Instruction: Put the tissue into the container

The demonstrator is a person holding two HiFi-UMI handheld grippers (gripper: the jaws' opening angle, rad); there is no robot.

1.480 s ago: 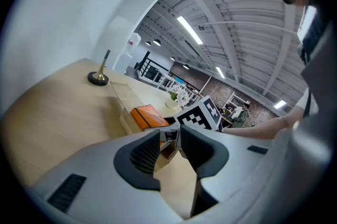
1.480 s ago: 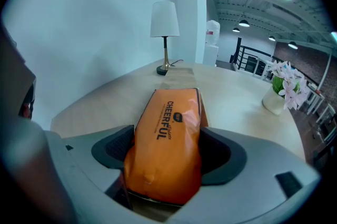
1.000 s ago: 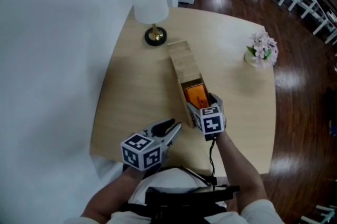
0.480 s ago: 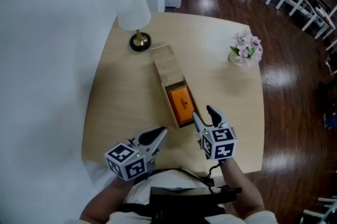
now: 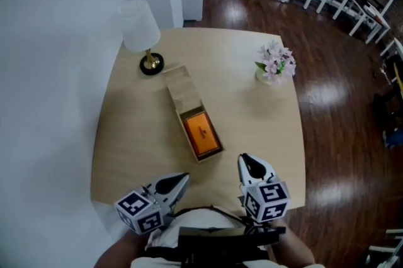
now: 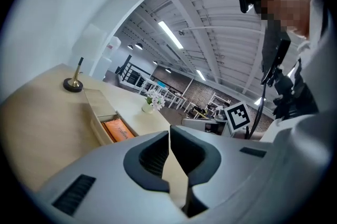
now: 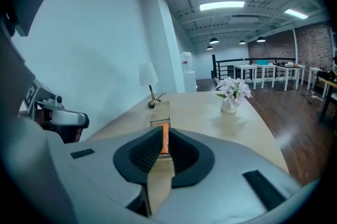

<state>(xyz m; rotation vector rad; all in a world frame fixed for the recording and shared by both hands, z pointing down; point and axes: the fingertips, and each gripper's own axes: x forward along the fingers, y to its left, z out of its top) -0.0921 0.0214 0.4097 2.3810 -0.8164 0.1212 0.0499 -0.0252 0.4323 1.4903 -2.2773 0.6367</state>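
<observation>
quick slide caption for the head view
Orange tissue pack sits in the open wooden container; left tool and right tool hover empty at the table's near edge, jaws just closed.

Head view overhead; gripper views low, sharing table [image 5: 252, 116].

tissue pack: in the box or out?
In. The orange tissue pack lies flat inside the uncovered end of the wooden box, with the box's walls around it.
</observation>
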